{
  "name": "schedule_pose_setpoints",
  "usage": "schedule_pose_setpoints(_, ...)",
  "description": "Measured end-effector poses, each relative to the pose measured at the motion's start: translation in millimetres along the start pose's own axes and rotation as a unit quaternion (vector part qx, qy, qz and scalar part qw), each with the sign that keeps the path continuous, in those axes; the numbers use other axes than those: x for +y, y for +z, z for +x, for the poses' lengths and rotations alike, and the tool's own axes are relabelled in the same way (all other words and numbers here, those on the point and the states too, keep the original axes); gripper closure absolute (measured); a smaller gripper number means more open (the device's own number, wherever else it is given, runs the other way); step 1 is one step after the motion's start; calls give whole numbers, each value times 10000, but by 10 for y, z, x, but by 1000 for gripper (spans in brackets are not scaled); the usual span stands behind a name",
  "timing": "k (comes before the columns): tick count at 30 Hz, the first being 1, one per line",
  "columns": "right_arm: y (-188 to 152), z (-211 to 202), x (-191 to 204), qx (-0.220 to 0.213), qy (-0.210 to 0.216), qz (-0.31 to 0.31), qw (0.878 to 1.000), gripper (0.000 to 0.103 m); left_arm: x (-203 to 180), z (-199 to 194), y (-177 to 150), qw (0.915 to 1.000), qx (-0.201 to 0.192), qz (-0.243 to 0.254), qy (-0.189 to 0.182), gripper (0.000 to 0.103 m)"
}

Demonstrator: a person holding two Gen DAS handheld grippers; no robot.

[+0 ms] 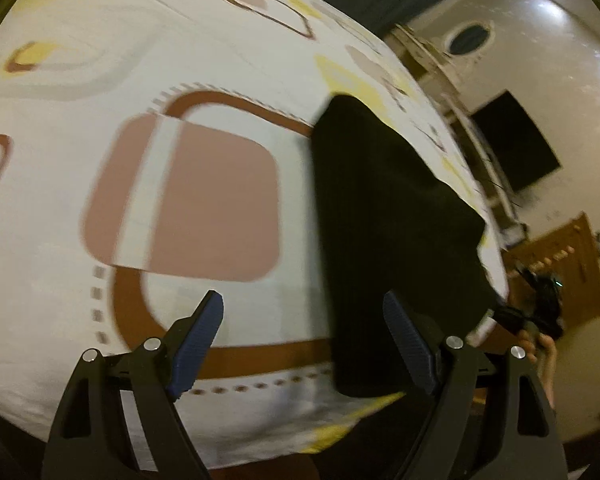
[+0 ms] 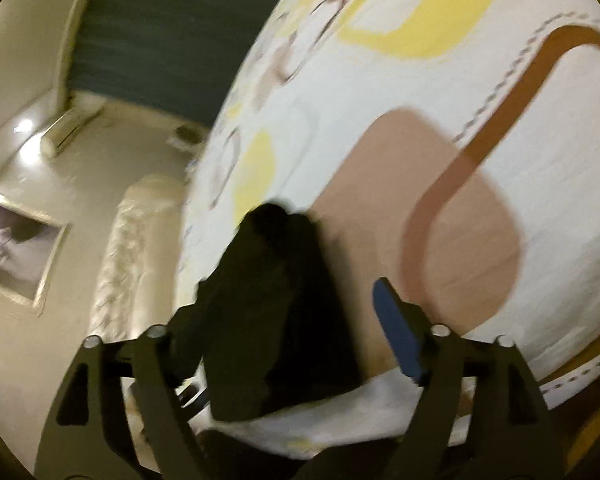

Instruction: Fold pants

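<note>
Jaws of both the left gripper (image 1: pixel 304 344) and the right gripper (image 2: pixel 284 332) are spread wide and nothing is held. The black pants (image 1: pixel 388 232) are laid as a narrow strip along the edge of the patterned bedsheet (image 1: pixel 180 60), the near end between the right fingers. If only the top layer is pinched, the fold could be dragged open or pulled off the edge.

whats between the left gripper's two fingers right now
In the left wrist view, only the patterned bedsheet shows between the left gripper fingers; the black pants lie behind its right finger, ungripped.
</note>
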State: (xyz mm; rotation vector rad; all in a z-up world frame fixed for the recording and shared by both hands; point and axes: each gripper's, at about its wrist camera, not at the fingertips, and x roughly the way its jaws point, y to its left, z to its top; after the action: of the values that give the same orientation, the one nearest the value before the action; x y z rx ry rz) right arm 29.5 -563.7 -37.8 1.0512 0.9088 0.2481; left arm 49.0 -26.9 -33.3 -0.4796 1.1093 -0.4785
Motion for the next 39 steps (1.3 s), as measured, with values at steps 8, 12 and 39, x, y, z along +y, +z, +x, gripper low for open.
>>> schedule_pose_setpoints(8,-190,501,-65,783,-20,-84,9969,20,-116,328,-23,9977,354,-185,-539,20)
schedule_pose_setpoints(12,-244,578,-24,915,191,-162,9955,19,-170,425,7,9962,364,-245,-757,18)
schedule_pose_setpoints(39,-499,1033,328,1290,-246,-893,9873,66,-149,229,109,9984,519,190,77,66)
